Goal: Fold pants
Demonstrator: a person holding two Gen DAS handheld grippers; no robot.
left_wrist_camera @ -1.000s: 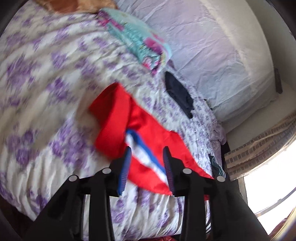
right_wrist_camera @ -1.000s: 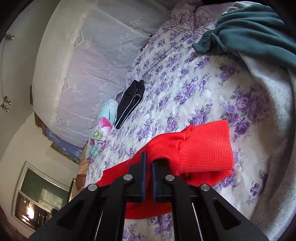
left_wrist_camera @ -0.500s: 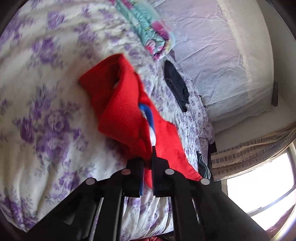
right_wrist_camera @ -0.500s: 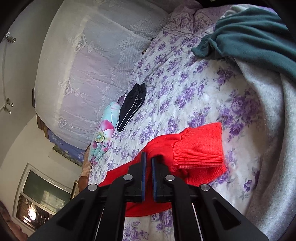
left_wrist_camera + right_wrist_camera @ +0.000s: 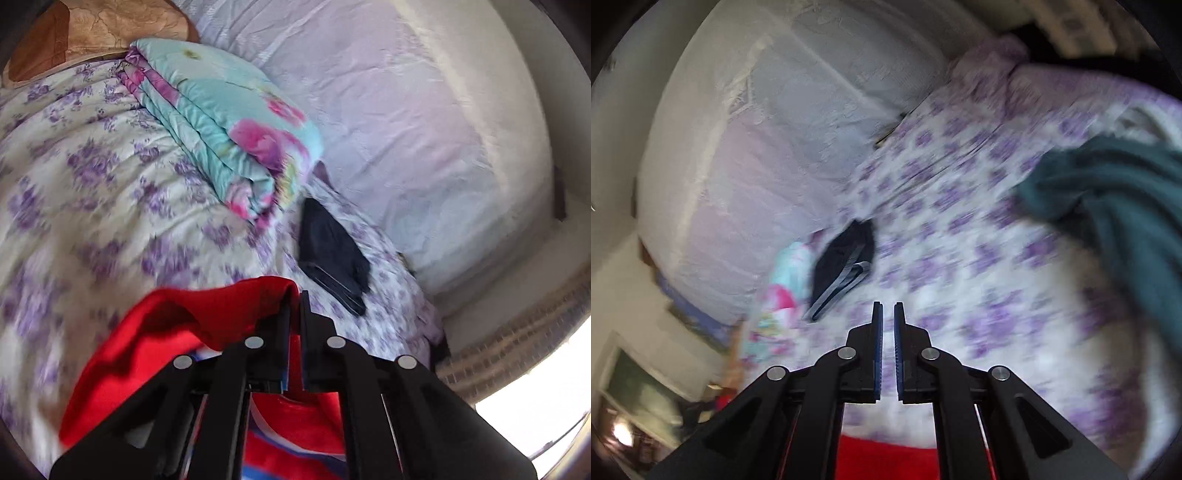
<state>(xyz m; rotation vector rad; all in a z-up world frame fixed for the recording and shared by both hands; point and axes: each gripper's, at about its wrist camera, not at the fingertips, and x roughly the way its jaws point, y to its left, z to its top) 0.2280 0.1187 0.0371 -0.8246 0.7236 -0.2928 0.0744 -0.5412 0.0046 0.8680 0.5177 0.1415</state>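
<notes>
The left gripper (image 5: 294, 295), whose jaws stood apart around the red pants (image 5: 177, 332) a second ago, is now clamped on a fold of the red cloth, which bunches up over its left finger and hangs beneath it, a blue and white stripe showing low in the left wrist view. The right gripper (image 5: 887, 306) has let go: half a second ago red knit sat between its jaws, while now they are parting slightly with only a narrow gap and nothing between them, and the pants show only as a red strip at the bottom edge of its view, under the gripper. Both views are smeared with motion and the bed (image 5: 110, 192) lies further below than before, so both hands appear to be lifting. I judge that the left hand is carrying one end of the pants across for a fold while the right hand must find a new hold. A folded floral quilt (image 5: 229, 122), a dark garment (image 5: 332, 254) and a teal garment (image 5: 1119, 206) lie on the bed. No brand, label or writing is legible anywhere.
</notes>
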